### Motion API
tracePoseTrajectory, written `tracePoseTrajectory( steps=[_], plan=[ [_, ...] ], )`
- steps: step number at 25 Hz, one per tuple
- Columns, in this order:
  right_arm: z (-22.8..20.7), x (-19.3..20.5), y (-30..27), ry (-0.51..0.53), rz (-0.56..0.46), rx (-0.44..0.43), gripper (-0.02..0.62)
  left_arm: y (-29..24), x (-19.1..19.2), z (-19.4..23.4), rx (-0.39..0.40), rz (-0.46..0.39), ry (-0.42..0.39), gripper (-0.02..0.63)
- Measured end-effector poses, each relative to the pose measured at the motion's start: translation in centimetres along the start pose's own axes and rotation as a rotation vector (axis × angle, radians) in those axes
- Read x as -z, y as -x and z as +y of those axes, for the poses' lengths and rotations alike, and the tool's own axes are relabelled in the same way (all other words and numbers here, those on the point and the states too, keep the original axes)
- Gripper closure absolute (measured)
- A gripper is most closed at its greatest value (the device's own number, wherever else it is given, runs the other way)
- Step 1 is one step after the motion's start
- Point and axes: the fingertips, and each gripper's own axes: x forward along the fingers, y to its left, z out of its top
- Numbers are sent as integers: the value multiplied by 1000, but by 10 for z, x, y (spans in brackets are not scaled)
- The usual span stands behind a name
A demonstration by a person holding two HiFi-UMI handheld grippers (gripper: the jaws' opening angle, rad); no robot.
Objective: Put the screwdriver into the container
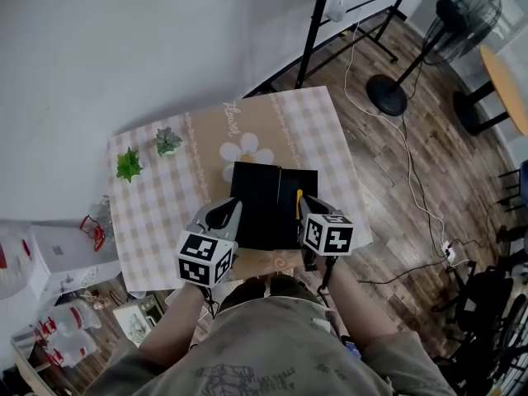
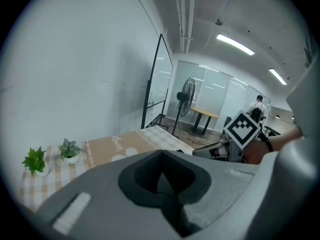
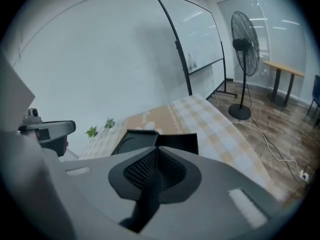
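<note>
A black container (image 1: pixel 262 206) stands on the checkered table (image 1: pixel 165 205), near its front edge. A short yellow screwdriver handle (image 1: pixel 299 201) shows at the container's right side; the rest of the tool is hidden. My left gripper (image 1: pixel 223 215) hovers at the container's left front corner, and in the left gripper view its jaws (image 2: pixel 161 158) are shut on nothing. My right gripper (image 1: pixel 308 209) sits beside the yellow handle; its jaws (image 3: pixel 156 155) are also shut and empty. In the right gripper view the container (image 3: pixel 150 140) lies just beyond the jaws, and no screwdriver shows there.
Two small potted plants (image 1: pixel 129 165) (image 1: pixel 167 141) stand at the table's far left. A standing fan (image 1: pixel 462 19), floor cables (image 1: pixel 412 172) and a round wooden table (image 1: pixel 507 85) are to the right. White boxes and clutter (image 1: pixel 49 262) sit left of the table.
</note>
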Motion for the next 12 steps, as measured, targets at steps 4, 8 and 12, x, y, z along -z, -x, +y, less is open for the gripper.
tracePoseTrajectory(
  steps=[4, 8, 12],
  plan=[
    [15, -43, 42, 68, -125, -35, 568, 15, -35, -7, -4, -73, -38, 606],
    [33, -83, 92, 126, -264, -74, 568, 34, -72, -16, -10, -150, -98, 606],
    [53, -116, 144, 200, -399, -99, 568, 57, -106, -29, -9, -235, -142, 606]
  ],
)
